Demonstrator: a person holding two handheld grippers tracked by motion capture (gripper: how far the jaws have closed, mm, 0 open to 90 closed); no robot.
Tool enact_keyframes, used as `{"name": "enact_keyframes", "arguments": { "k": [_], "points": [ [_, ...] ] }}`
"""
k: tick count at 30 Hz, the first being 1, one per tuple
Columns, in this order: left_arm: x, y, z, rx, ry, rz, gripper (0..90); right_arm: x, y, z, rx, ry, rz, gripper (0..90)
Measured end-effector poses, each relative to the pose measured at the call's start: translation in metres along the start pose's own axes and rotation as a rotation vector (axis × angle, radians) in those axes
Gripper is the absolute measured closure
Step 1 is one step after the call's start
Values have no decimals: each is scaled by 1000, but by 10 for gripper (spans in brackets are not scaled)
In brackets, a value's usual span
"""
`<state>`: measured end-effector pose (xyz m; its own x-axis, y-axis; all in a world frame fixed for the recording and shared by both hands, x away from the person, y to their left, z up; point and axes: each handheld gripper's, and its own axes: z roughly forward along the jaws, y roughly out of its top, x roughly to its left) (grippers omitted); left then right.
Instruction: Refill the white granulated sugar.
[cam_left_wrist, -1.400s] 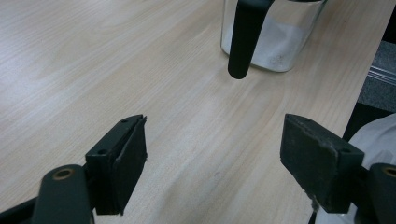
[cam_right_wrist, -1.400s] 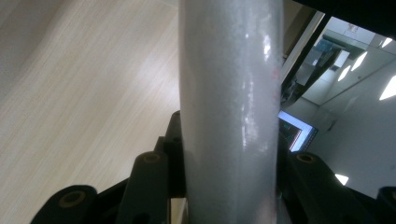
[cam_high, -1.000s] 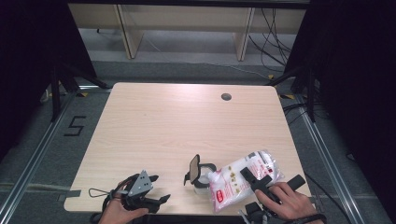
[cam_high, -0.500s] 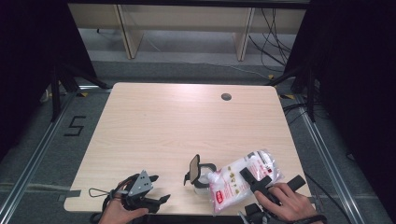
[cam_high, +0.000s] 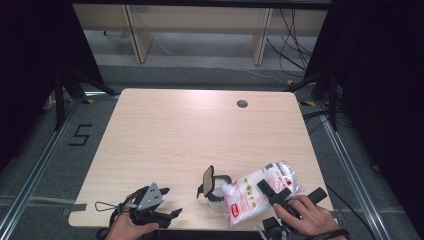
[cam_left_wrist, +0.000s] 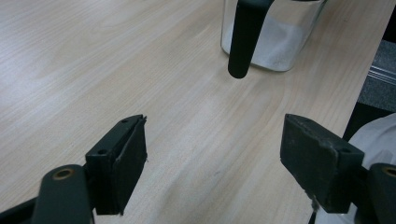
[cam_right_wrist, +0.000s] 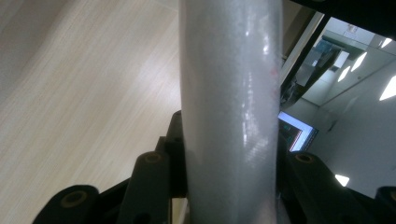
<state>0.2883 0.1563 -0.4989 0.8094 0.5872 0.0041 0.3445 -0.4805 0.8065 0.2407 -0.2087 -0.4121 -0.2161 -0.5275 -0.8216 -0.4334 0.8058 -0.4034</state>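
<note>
right tool (cam_high: 272, 192) is clamped on a clear plastic bag (cam_high: 260, 192) of white grains w/ a red-and-white label, held tilted near the front right edge of the counter (cam_high: 200, 125); bag's lower end points down-left toward the glass jar (cam_high: 216, 192), its corner at or just over the jar's rim, can't tell if touching. in the right gripper view the bag (cam_right_wrist: 231, 112) runs up the middle betw. the two black jaws, both pressed against its sides, counter wood on the left & a lit screen far off on the right. the person's right hand (cam_high: 307, 217) wraps the tool body at the counter's front edge. jar stands upright on the counter, front centre-right, w/ a black hinged lid (cam_high: 206, 181) flipped open and standing up on its left side; some white stuff sits in the bottom of the jar (cam_left_wrist: 275, 37) as seen in the left gripper view, where the black lid (cam_left_wrist: 245, 37) hangs in front of the glass. left tool (cam_high: 167, 215) is at the front left edge of the counter, well apart from the jar, jaws apart w/ nothing betw. them; in its own view left tool (cam_left_wrist: 215, 172) looks along bare wood toward the jar. left hand (cam_high: 127, 227) grips it from below, grey three-cornered plate (cam_high: 151, 196) on top, cable loop (cam_high: 102, 206) lying on the counter to its left. a round grommet hole (cam_high: 242, 103) sits near the far edge of the counter.
</note>
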Motion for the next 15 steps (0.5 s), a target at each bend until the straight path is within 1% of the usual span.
{"name": "enact_keyframes", "arguments": {
  "k": [1,6,8,12,13,14,15],
  "points": [
    [-1,0,0,9,0,-12,225,0,0,0,0,0,0,656],
    [0,1,-1,12,8,10,225,0,-1,1,-8,2,9,656],
    [-1,0,-1,11,-1,-11,226,1,-1,1,-7,11,11,657],
    [0,0,-1,14,8,-3,225,0,0,0,-6,10,6,657],
    [-1,0,-1,9,1,-9,225,0,0,0,-4,11,5,657],
    [-1,0,0,8,4,-11,225,0,0,-1,-4,10,3,657],
    [-1,0,0,8,2,-8,225,-3,0,-1,-9,12,-34,657]
  ]
}}
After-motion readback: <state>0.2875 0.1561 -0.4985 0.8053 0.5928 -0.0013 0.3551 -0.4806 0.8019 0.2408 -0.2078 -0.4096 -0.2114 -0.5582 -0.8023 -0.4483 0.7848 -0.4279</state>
